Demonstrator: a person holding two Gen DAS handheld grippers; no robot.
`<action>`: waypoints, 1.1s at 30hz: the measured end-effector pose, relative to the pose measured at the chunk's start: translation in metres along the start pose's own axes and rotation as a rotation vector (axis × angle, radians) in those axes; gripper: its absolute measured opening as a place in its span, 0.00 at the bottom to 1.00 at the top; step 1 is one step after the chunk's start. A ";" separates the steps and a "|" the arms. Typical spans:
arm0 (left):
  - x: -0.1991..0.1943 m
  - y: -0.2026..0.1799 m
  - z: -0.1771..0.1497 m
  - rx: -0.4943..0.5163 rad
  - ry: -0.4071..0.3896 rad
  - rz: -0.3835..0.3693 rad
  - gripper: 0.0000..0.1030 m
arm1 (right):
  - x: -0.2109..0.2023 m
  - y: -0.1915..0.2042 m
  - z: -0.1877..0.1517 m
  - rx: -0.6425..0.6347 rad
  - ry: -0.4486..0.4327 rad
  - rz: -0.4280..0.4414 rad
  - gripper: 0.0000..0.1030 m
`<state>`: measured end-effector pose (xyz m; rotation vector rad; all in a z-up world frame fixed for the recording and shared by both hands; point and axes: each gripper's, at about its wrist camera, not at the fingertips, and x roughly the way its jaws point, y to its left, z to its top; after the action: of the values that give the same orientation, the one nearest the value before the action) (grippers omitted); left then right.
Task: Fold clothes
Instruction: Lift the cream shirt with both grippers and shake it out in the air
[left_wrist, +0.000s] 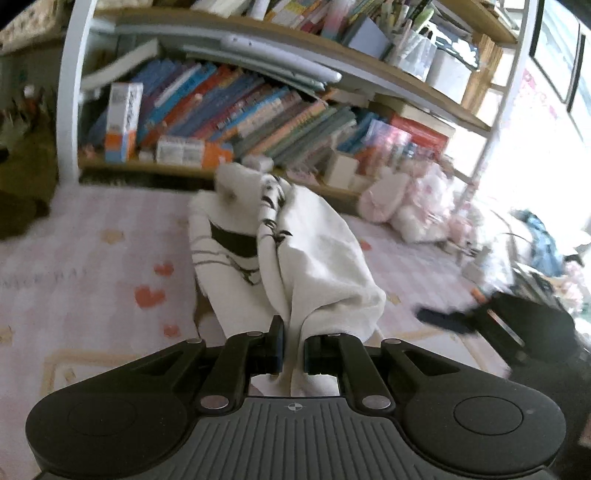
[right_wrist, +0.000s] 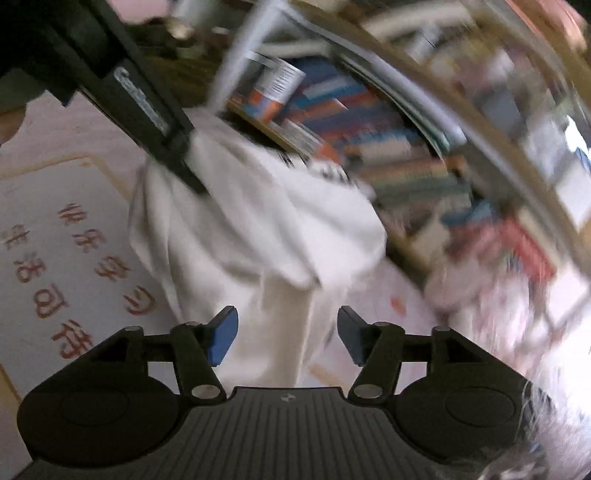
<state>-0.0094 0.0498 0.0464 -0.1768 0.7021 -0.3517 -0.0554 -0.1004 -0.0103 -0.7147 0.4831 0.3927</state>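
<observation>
A white garment (left_wrist: 314, 258) with black print hangs bunched above the pink mat. My left gripper (left_wrist: 293, 347) is shut on a fold of its fabric, which runs down between the black jaws. In the right wrist view the same white garment (right_wrist: 258, 229) drapes from the left gripper (right_wrist: 188, 162), which clamps its upper edge. My right gripper (right_wrist: 286, 325) stands open, its blue pads (right_wrist: 221, 334) apart on either side of a hanging strip of the cloth and not pressing on it. In the left wrist view the right gripper (left_wrist: 443, 321) shows as a dark blur at lower right.
A bookshelf (left_wrist: 229, 110) packed with books stands just behind the garment, with a white frame post (left_wrist: 68, 110) at its left. Pink plush toys (left_wrist: 406, 206) and a heap of clothes (left_wrist: 539, 243) lie to the right. The pink mat (left_wrist: 92, 266) with hearts spreads underneath.
</observation>
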 end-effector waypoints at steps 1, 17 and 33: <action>-0.003 0.001 -0.004 -0.002 0.006 -0.022 0.08 | -0.001 0.008 0.004 -0.052 -0.017 0.000 0.58; -0.046 0.078 -0.033 -0.116 -0.001 -0.004 0.59 | 0.036 -0.007 0.058 -0.211 0.001 0.026 0.06; -0.004 0.063 -0.032 -0.004 -0.045 0.070 0.75 | -0.074 -0.101 0.188 0.094 -0.413 0.021 0.06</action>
<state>-0.0172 0.1078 0.0069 -0.1632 0.6631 -0.2781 -0.0122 -0.0520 0.2056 -0.5197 0.1179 0.5196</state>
